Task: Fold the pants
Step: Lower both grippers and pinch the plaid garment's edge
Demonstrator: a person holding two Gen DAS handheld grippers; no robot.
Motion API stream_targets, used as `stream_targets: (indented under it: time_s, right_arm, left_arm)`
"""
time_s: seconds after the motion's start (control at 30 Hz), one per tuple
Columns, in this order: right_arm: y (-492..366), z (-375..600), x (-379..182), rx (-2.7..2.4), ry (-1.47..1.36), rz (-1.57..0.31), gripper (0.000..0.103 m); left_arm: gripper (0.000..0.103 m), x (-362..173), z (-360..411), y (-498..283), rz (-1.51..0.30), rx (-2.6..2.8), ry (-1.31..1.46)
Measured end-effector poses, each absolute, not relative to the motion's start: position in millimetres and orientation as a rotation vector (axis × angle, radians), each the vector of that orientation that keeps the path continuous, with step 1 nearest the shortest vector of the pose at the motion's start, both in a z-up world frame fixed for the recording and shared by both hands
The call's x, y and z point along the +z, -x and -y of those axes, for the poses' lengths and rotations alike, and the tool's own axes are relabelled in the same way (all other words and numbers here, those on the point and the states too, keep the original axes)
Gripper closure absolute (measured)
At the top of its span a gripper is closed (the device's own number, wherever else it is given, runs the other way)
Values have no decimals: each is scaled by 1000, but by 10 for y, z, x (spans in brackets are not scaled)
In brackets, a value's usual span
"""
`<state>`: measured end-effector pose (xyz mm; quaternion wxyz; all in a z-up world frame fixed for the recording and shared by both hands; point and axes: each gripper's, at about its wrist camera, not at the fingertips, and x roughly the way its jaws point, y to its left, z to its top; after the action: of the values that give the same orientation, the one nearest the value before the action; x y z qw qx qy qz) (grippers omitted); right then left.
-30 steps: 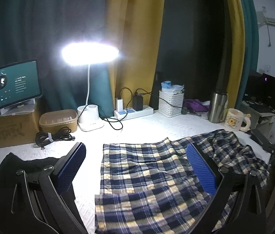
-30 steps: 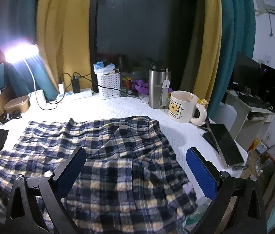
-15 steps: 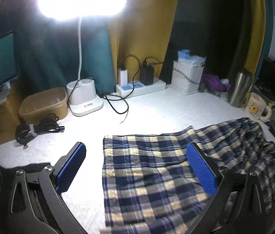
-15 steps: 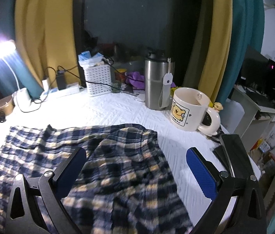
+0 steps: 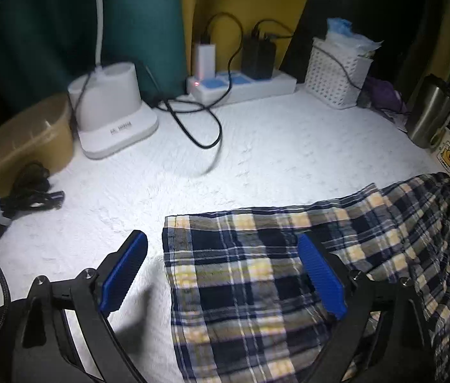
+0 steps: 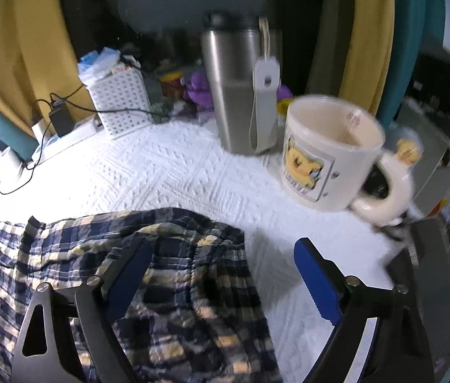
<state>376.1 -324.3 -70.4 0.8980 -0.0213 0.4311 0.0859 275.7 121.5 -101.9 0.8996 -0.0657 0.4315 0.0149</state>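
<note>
Blue, white and yellow plaid pants [image 5: 244, 274] lie spread on the white textured cover [image 5: 256, 153]. My left gripper [image 5: 221, 245] hovers low over the pants' far left corner. Its left pad is above bare cover, its right pad above the cloth, and the jaws are closing without pressing on anything. In the right wrist view the rumpled right end of the pants [image 6: 65, 245] ends near the middle of the frame. My right gripper [image 6: 223, 249] straddles that far right corner, jaws closing, with cloth under the left finger and bare cover under the right one.
Along the back stand a white lamp base [image 5: 113, 108], a power strip [image 5: 240, 86] with chargers and loose cables, a white basket [image 5: 336, 73], a steel tumbler [image 6: 237, 79] and a bear mug [image 6: 327, 153]. A tan box [image 5: 24, 140] and a coiled cable [image 5: 24, 194] sit at the left.
Both grippers have moved forward and down toward the pants' far edge and tipped downward. The lamp head has left the left view. The mug and tumbler loom closer on the right.
</note>
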Motion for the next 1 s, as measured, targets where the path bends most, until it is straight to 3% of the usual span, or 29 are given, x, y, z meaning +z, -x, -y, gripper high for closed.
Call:
stream_targets:
  time_s: [0.1,0.27,0.37,0.4,0.43,0.53,1.0]
  right_arm:
    - [-3871,3219,-844,193,38,-939,24]
    - [-3913,3146,-961,222,55,-967,51]
    - [-3894,3083,-963,230,72,-958,76]
    - [-3882,3064,-959,235,80,-953,78]
    - [-3853,3045,-944,228,99,-942,78]
    - [-3754,2960,-833,209,151,-891,80]
    - [-3629,2621,-17,183,188,-652,82]
  left_arm:
    - [11,-1128,-1243,-2835,-931,24,141]
    - [24,-1212,-1189,-2847,-934,41,102]
    - [59,-1196,-1145,-2819,-909,37,78]
    - [82,-1183,-1133,-2815,-906,24,71]
    - [95,-1174,-1114,-2806,-908,11,66]
    - [100,-1110,-1100,-2713,-880,16,53]
    - [100,-395,-1556,-2549,-640,83,99]
